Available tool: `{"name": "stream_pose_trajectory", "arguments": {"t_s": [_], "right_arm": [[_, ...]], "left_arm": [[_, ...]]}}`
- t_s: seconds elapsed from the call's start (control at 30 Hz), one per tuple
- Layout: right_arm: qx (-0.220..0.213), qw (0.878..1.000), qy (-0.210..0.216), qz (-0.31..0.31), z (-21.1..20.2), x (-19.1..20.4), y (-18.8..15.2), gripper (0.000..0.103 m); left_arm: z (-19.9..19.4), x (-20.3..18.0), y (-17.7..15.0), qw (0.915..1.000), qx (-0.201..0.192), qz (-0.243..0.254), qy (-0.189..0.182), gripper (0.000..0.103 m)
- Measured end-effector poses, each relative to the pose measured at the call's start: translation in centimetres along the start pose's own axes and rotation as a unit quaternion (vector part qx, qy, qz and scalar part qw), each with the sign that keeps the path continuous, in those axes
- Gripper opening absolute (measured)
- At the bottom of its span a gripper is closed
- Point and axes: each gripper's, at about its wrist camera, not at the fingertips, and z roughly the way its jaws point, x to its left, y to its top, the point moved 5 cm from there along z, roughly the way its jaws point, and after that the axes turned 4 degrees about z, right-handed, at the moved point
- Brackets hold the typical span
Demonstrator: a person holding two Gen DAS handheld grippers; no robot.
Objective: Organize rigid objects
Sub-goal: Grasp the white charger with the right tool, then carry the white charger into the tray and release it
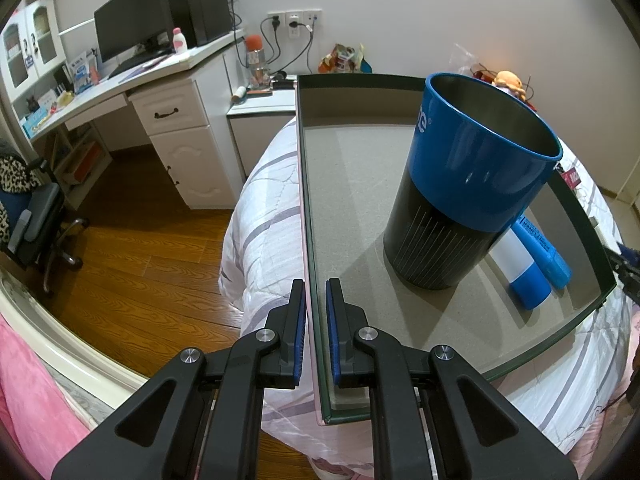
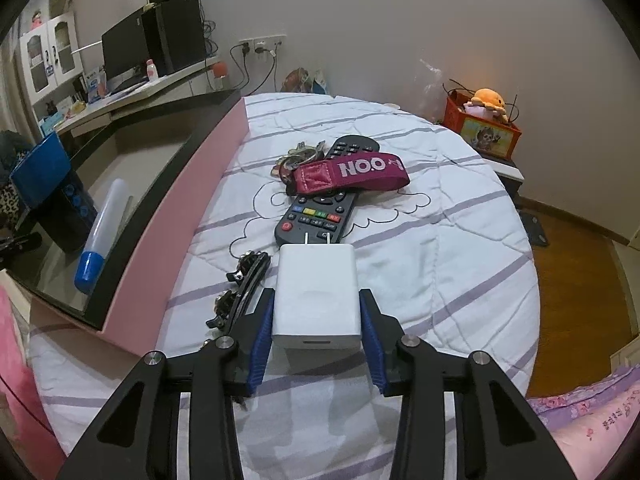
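White charger (image 2: 316, 296), prongs pointing away, lengthwise between gripper (image 2: 316, 336)

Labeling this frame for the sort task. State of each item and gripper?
Left gripper: shut on the box wall.
Right gripper: astride the white charger, pads at its sides.
White charger: on the quilt, prongs pointing away.
Blue cup: upright in box, empty.
White tube: lying in box, capped.
Blue marker: lying beside tube.
Remote: face up, under the maroon strap.
Hair clip: lying on quilt.
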Motion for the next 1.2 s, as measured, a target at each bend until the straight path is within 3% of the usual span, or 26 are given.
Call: {"name": "stream_pose_trajectory", "arguments": {"t_s": [0.43, 0.73, 0.93, 1.2], "right_arm": [[-0.049, 0.999, -0.001, -0.021, -3.8, 1.4, 2.5, 0.041], [-0.087, 0.993, 0.034, -0.073, -5.5, 6.9, 6.5, 0.041], [-0.071, 0.987, 0.069, -0.125, -3.4, 11.8, 8.1, 0.041], [0.015, 0.982, 0.063, -0.177, 3.6, 15.4, 8.9, 0.041]], "left_arm": [[0.0, 0.0, 0.0, 1.0, 0.0, 0.0, 0.0, 0.008], [0.0, -0.3, 0.3, 1.0, -0.001, -0.001, -0.004, 0.009], [0.0, -0.5, 0.5, 1.0, -0.002, -0.001, -0.005, 0.009], [0.0, -0.5, 0.5, 1.0, -0.002, -0.001, -0.005, 0.009]]}}
